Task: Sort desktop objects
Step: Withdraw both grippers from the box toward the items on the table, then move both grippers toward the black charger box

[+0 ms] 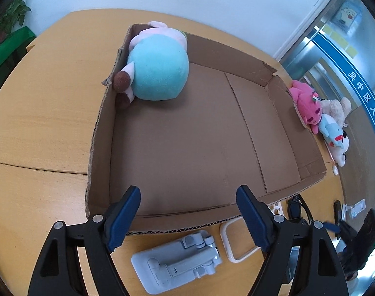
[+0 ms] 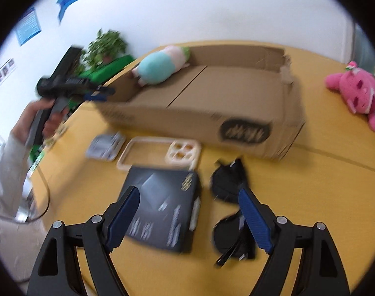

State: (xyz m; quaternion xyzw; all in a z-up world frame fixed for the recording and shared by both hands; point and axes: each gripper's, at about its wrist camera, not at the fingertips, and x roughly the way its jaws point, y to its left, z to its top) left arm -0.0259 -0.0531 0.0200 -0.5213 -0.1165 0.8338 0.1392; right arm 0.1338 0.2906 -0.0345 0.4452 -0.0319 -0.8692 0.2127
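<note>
The right gripper (image 2: 188,218) hung released above the black rectangular box (image 2: 164,208), nearer than the left gripper (image 1: 188,218), equally released.

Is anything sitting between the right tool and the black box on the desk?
Nothing visible. The right tool is open right over the black box, with no object between them. The black pouch lies beside the box, off that line.

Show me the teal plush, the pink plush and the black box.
teal plush (image 1: 160,71), left wrist view, middle of its round teal body.
pink plush (image 2: 357,91), right wrist view, on its face.
black box (image 2: 162,204), right wrist view, centre of its top face.
</note>
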